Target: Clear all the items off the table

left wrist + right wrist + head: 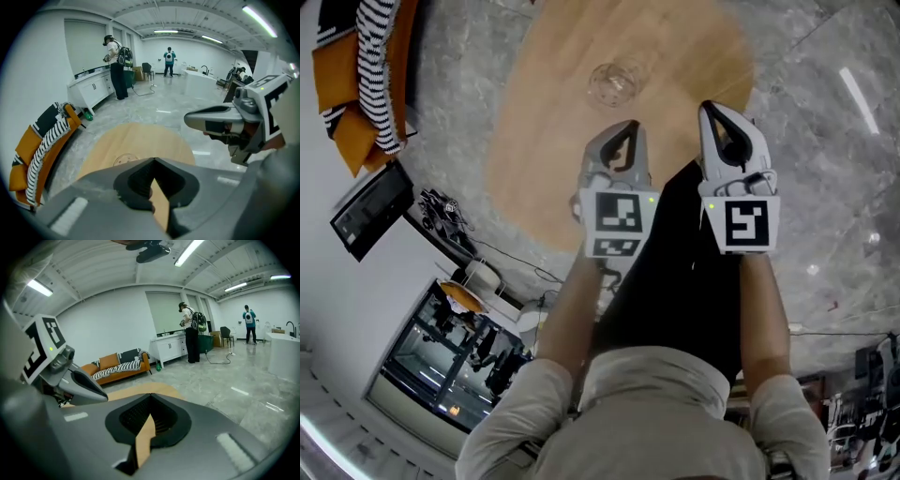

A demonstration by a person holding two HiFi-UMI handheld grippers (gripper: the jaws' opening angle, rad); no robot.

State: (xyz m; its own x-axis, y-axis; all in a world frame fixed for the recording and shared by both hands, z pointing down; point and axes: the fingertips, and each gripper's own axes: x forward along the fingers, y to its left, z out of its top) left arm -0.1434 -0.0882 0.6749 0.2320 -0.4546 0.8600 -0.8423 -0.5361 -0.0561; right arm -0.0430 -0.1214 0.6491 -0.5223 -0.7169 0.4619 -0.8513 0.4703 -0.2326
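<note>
Where glass (616, 82) stands, table (684, 103) wood all round

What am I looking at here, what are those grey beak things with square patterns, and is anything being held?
A person holds a hand-operated gripper in each hand. The downward picture comes from a camera on the person's head: the grey beaks are the left gripper and right gripper, the patterned cubes part of them. The other two pictures come from cameras riding on each gripper, looking along its jaws. Both pairs of jaws are closed on nothing. On the round wooden table lies one clear glass vessel.
</note>
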